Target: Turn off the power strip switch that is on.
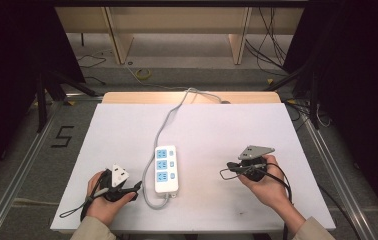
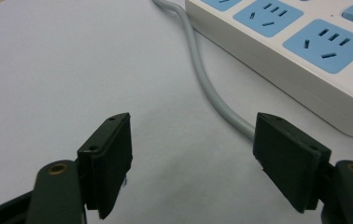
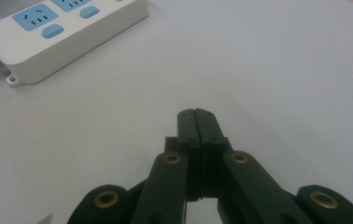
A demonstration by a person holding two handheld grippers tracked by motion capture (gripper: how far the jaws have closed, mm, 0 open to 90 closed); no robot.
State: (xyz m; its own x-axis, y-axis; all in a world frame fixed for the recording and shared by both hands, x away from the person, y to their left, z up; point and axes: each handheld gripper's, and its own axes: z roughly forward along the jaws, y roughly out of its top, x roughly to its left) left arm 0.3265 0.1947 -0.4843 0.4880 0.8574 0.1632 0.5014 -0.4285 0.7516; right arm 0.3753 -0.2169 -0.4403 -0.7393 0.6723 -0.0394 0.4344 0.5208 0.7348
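High view: white rectangular power strip [image 1: 167, 169] w/ blue sockets; left tool [image 2: 191, 161] spread wide, right tool [image 3: 196, 122] clenched, empty.

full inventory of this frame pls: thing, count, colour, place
power strip: 1, white with three blue sockets, middle of the table, between the two grippers
strip cable: 1, grey, leaves the strip's near end, loops up its left side and runs off the table's far edge
table: 1, white top
floor marking "5": 1, black, on the floor left of the table
wooden furniture: light brown, beyond the table
left gripper: 1, black, near left, jaws open, empty
right gripper: 1, black, near right, jaws shut, empty
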